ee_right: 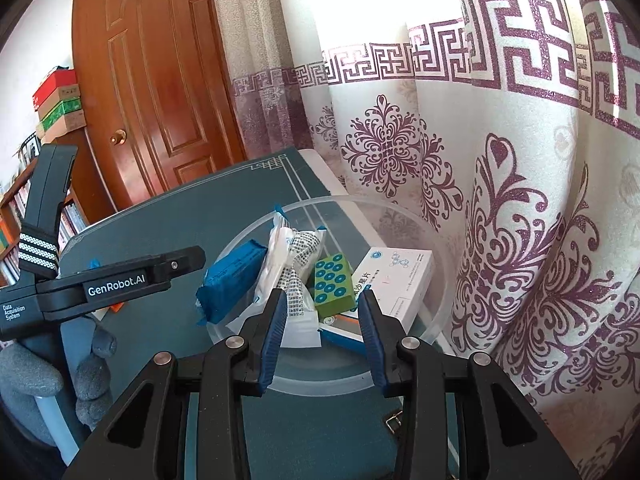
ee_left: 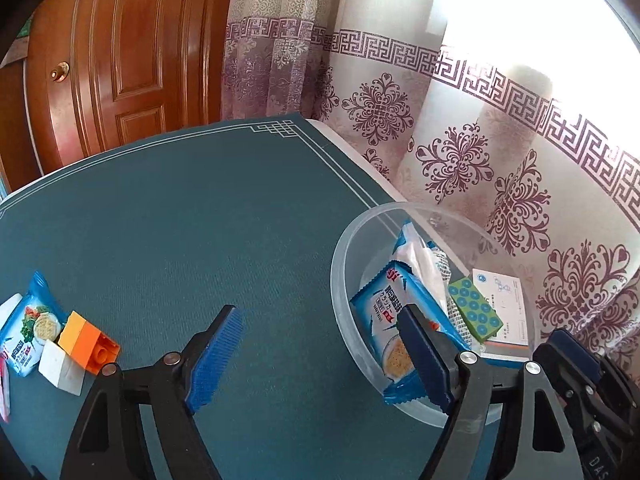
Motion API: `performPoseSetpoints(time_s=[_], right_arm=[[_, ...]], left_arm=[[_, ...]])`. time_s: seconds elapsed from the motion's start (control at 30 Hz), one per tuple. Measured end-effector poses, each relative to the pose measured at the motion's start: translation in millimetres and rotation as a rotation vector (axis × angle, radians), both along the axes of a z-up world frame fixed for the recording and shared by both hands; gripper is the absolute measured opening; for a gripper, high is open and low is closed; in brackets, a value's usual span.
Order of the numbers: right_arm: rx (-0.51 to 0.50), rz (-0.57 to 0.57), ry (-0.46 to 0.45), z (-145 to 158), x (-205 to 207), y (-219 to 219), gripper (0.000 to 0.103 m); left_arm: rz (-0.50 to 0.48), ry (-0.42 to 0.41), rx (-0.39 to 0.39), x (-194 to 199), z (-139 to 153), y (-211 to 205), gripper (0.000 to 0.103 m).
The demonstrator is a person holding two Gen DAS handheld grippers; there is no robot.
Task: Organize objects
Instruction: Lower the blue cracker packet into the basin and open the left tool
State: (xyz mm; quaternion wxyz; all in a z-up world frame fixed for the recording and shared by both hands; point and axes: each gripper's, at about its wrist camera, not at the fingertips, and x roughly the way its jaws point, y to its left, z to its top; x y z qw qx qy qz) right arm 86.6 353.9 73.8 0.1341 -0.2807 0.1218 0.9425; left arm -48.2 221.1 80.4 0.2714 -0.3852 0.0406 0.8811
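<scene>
A clear plastic bowl [ee_left: 344,256] stands at the table's right edge. It holds a blue cracker packet [ee_left: 384,304], a white wrapped bandage [ee_right: 296,256], a green dotted block [ee_left: 474,310] and a white medicine box [ee_left: 504,300]. My left gripper [ee_left: 320,344] is open and empty, its right finger over the bowl's near rim. On the table at the left lie another blue cracker packet [ee_left: 28,324], an orange brick [ee_left: 90,342] and a white block [ee_left: 62,366]. My right gripper [ee_right: 322,316] is open and empty, just above the bowl [ee_right: 436,320], facing the green block [ee_right: 332,284].
The teal table mat [ee_left: 200,220] ends at a patterned curtain [ee_left: 520,184] on the right. A wooden door [ee_left: 120,60] stands behind. The left gripper's body [ee_right: 116,284] shows in the right wrist view, with a bookshelf [ee_right: 24,208] beyond.
</scene>
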Motion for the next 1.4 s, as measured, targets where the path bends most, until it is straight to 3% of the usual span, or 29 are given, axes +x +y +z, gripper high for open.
performPoseSetpoints(time_s=[0.37,0.53,0.67,0.93,1.0,1.4], right_arm=[[0.001,-0.017,0.002,1.8,1.6,2.3,0.039],[0.003,-0.024,0.009,5.2,3.8,2.6,0.039],[0.007,-0.016,0.014,8.1,5.1,-2.3,0.039],[0.0,0.025,0.009,9.1,7.7,-20.7,0.041],[-0.002,0.045,0.005,8.0,7.8,-28.5,0.046],[0.008,0.171,-0.02,3.1,5.5,-84.5,0.047]], left_arm=[[-0.028,0.039,-0.14,7.3,-27.2,25.0,0.084],[-0.042,0.008,-0.124,10.0,-28.0,18.6,0.086],[-0.035,0.031,-0.1,17.5,-18.3,9.1,0.091],[0.031,0.048,-0.059,25.3,-5.4,-32.2,0.102],[0.057,0.047,-0.05,26.9,-5.4,-47.6,0.102],[0.229,0.091,-0.095,26.1,-1.2,-127.0,0.102]])
